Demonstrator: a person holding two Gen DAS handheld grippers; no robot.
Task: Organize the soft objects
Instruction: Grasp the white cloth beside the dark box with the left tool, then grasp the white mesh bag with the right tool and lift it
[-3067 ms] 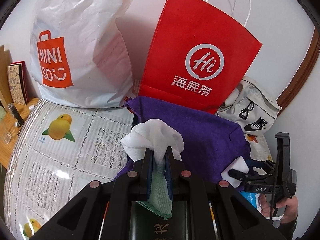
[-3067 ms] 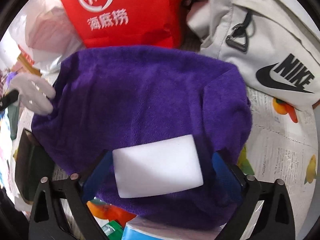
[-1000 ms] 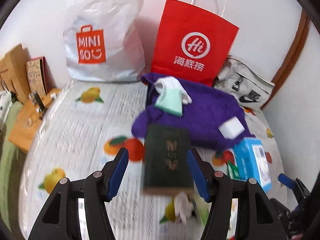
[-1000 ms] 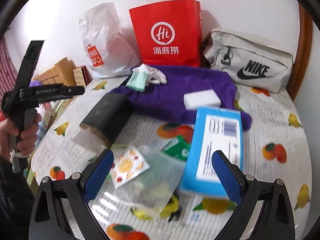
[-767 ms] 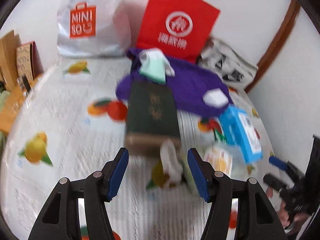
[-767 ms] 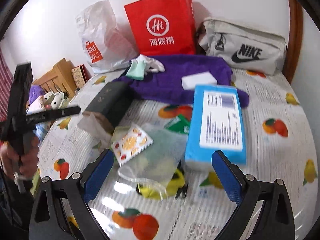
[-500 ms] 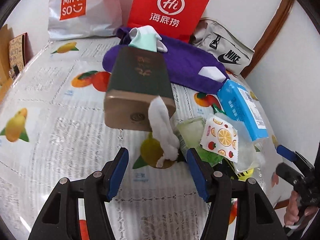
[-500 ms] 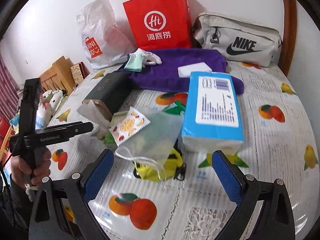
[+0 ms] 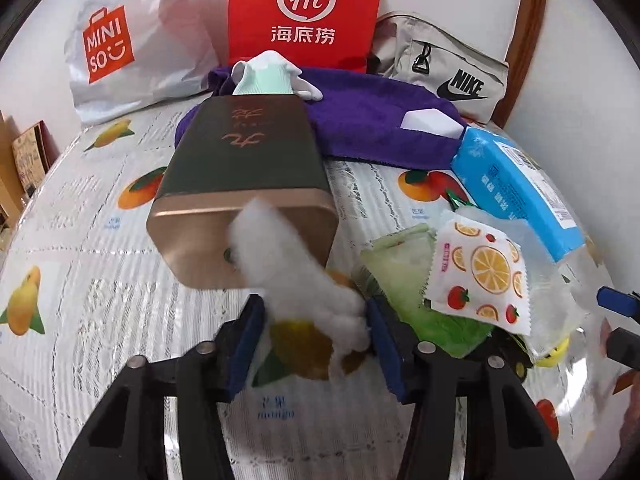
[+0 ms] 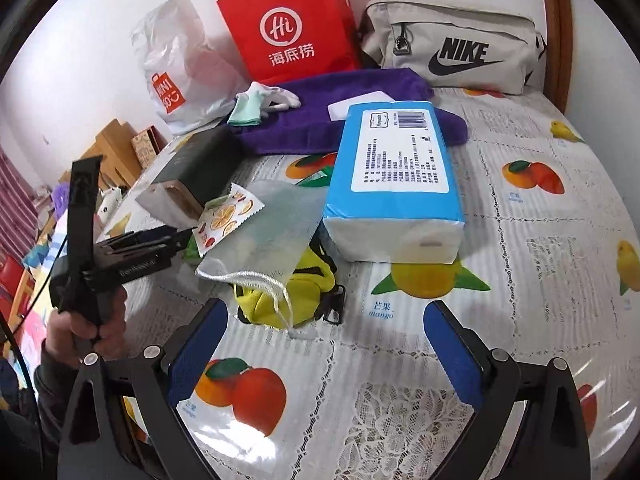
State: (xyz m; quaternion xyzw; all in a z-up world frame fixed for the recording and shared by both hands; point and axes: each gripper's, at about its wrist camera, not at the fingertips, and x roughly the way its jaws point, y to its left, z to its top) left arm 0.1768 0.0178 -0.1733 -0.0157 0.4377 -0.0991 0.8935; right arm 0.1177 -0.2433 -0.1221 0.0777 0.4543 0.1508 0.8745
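A white cotton wad (image 9: 296,276) lies on the table against the end of a dark green and gold box (image 9: 244,184). My left gripper (image 9: 316,334) is open with its blue pads on either side of the wad's lower end, not closed on it. A purple towel (image 9: 368,120) at the back carries white gloves with a mint cloth (image 9: 268,74) and a white sponge (image 9: 430,122). My right gripper (image 10: 324,356) is open and empty above the tablecloth, near a yellow pouch (image 10: 280,294) under a mesh drawstring bag (image 10: 264,240).
A blue tissue pack (image 10: 396,172) lies mid-table. A fruit-print sachet (image 9: 476,272) and green packets (image 9: 404,276) lie right of the wad. A red paper bag (image 9: 304,12), a white Miniso bag (image 9: 120,44) and a Nike pouch (image 10: 452,44) stand along the wall.
My left gripper let go of the gloves on the towel, pulled back and came down around the cotton wad. My right gripper left the sponge on the towel and drew back to the front.
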